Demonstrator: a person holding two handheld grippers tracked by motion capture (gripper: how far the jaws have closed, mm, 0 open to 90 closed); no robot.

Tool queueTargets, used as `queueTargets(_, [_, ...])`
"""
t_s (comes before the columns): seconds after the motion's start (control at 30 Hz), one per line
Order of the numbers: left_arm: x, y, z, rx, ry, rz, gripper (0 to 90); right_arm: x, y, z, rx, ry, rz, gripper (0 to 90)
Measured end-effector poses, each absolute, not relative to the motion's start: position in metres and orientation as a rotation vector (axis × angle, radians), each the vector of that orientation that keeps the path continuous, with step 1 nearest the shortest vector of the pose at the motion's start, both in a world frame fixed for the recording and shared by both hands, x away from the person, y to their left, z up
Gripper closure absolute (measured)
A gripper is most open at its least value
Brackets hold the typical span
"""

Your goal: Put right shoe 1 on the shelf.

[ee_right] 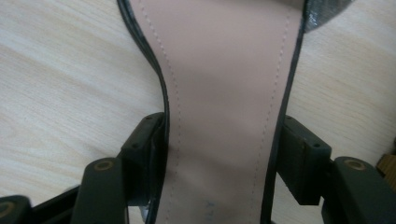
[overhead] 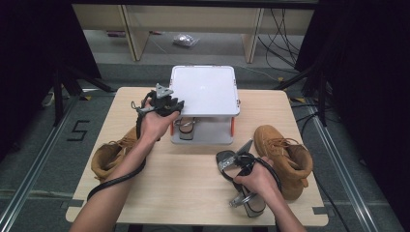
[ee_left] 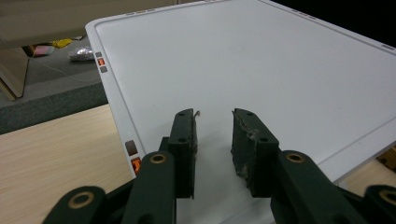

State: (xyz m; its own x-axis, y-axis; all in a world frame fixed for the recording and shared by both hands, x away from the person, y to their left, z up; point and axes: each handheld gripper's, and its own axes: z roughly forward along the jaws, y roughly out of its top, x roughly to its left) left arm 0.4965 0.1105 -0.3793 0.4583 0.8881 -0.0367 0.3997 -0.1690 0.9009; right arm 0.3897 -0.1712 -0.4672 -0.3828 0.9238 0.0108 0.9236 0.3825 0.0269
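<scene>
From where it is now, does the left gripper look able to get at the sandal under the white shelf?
Probably not directly: the left gripper sits above the white shelf, whose top covers the sandal below. It would need to drop in front first.

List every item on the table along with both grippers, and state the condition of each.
Left gripper: jaws apart, nothing between them, over the rack's top.
Right gripper: jaws on both edges of the sandal's sole.
Held sandal: lying on the table.
Second sandal: on the rack's lower shelf.
White shoe rack: top bare.
Left boot: upright, laced.
Right boot: upright, laced.
</scene>
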Motion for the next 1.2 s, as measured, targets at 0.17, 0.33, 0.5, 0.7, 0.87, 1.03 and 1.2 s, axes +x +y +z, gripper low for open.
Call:
queueTargets(0.17, [0.496, 0.111, -0.379, 1.764, 1.102, 0.650, 69.4, 0.389, -0.174, -0.465, 1.769, 2.578, 0.062, 43.2])
queueTargets(0.33, [0.497, 0.111, -0.379, 1.766, 1.102, 0.649, 69.6, 0.389, -0.173, -0.464, 1.787, 2.569, 0.090, 43.4])
queueTargets(0.5, [0.497, 0.111, -0.379, 1.766, 1.101, 0.648, 69.8, 0.389, -0.173, -0.461, 1.758, 2.569, 0.150, 43.4])
queueTargets(0.7, [0.496, 0.111, -0.380, 1.767, 1.098, 0.652, 70.1, 0.394, -0.166, -0.449, 1.800, 2.528, 0.222, 43.4])
queueTargets(0.87, [0.497, 0.111, -0.380, 1.764, 1.099, 0.651, 70.7, 0.411, -0.157, -0.440, 1.813, 2.503, 0.282, 43.4])
queueTargets(1.03, [0.497, 0.112, -0.380, 1.764, 1.095, 0.649, 70.9, 0.430, -0.141, -0.437, 1.848, 2.441, 0.328, 43.4])
queueTargets(1.2, [0.497, 0.112, -0.380, 1.763, 1.093, 0.649, 71.1, 0.446, -0.129, -0.440, 1.863, 2.398, 0.330, 43.4])
